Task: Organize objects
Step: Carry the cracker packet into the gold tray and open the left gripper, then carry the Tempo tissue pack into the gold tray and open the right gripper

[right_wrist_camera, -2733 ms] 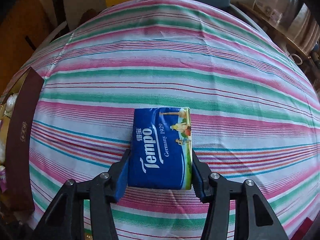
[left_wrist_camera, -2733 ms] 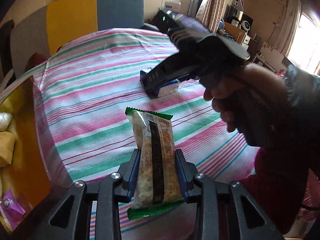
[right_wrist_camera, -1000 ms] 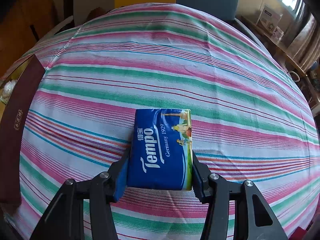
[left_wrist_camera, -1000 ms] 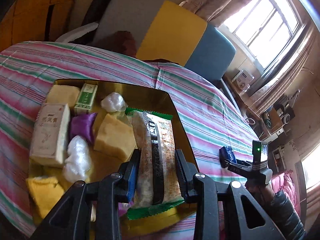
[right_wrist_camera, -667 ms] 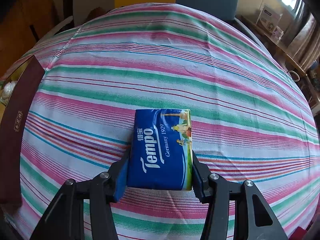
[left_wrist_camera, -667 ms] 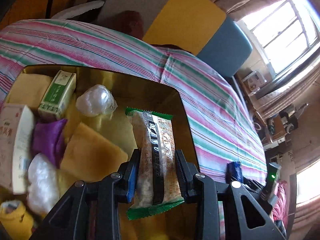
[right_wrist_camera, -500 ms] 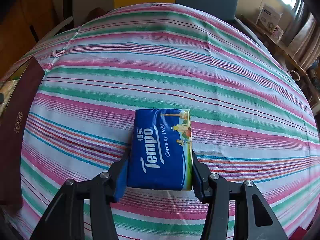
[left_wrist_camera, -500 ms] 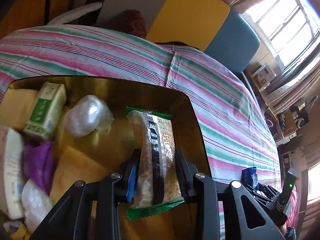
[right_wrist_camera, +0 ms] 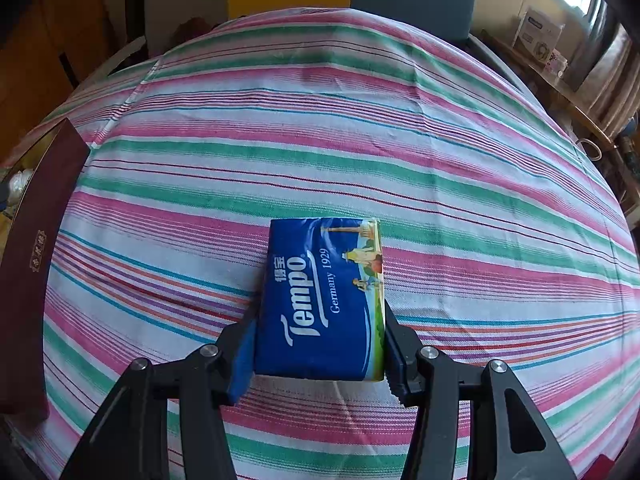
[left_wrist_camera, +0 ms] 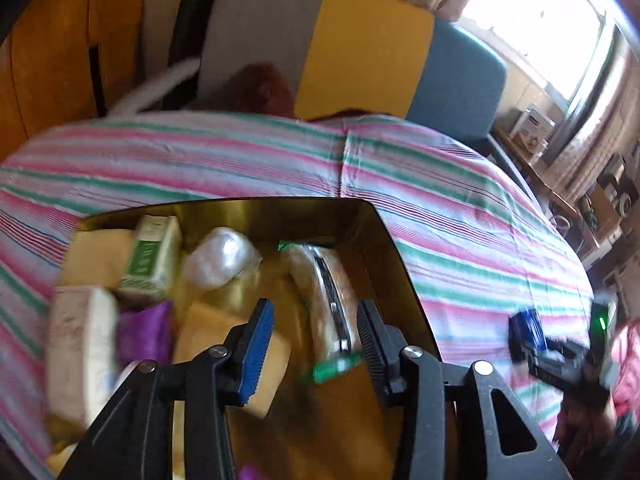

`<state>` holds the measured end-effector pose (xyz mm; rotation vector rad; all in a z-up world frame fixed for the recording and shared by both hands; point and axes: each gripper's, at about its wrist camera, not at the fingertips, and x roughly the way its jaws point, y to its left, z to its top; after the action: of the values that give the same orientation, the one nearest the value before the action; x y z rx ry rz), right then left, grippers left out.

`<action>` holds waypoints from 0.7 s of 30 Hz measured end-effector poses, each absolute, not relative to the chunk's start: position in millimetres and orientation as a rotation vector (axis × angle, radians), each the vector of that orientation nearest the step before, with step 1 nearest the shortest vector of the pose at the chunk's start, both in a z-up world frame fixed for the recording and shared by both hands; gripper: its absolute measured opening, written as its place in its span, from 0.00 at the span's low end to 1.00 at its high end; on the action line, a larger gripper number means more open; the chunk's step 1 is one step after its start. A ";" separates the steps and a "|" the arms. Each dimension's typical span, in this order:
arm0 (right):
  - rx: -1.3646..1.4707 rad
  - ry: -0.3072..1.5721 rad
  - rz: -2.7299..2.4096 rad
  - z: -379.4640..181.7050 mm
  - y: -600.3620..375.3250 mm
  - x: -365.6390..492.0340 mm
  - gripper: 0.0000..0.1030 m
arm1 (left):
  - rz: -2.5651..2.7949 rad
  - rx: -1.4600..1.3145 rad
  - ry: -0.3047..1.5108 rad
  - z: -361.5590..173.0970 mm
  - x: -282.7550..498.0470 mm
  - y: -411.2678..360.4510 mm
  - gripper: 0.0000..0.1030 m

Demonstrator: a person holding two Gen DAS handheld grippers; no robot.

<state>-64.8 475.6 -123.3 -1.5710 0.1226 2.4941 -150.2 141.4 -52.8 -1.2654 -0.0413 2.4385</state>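
Both claws are busy: the left claw hangs released over the snack bar in the box, while the right claw, clenched on the tissue pack, probably needs to carry it there next.

the left gripper points forward and down, its jaws spread wide with a clear gap on the blue-padded side. the right gripper is level and low, its jaws drawn in with both pads pressed flat against what sits between them.
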 end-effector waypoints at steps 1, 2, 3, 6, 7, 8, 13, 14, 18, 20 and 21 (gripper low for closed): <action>-1.570 0.121 2.493 -123.3 475.6 -64.8 0.52 | 2.449 -1.248 -0.028 -48.8 -141.9 138.7 0.42; -1.569 0.115 2.493 -123.1 475.1 -64.9 0.52 | 2.464 -1.225 -0.012 -43.7 -130.3 133.5 0.42; -1.568 0.105 2.492 -122.9 474.5 -65.0 0.52 | 2.475 -1.201 0.003 -39.9 -117.2 128.3 0.42; -1.566 0.083 2.494 -123.0 473.6 -65.8 0.51 | 2.505 -1.159 0.047 -33.5 -84.7 112.8 0.42; -1.566 0.083 2.495 -123.0 474.0 -65.8 0.51 | 2.509 -1.154 0.055 -32.8 -78.1 109.3 0.42; -1.566 0.081 2.495 -123.0 474.0 -65.7 0.51 | 2.517 -1.147 0.064 -31.9 -69.8 104.2 0.42; -1.545 0.053 2.500 -122.5 472.1 -64.5 0.51 | 2.558 -1.141 0.042 -30.6 -53.0 87.6 0.42; -1.539 0.042 2.503 -122.4 470.8 -64.1 0.51 | 2.565 -1.138 0.046 -30.4 -50.0 84.1 0.42; -1.528 0.014 2.506 -122.4 470.5 -63.8 0.51 | 2.579 -1.134 0.049 -29.5 -40.7 72.5 0.42; -1.532 0.016 2.500 -122.0 470.7 -63.7 0.51 | 2.584 -1.132 0.033 -28.4 -37.1 65.0 0.42; -1.536 0.013 2.497 -121.9 470.9 -64.1 0.51 | 2.586 -1.131 0.029 -28.5 -36.6 63.1 0.42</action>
<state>-64.1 470.9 -121.9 -1.5358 0.0130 2.4969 -36.6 63.1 -28.5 -1.1309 0.0287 2.5859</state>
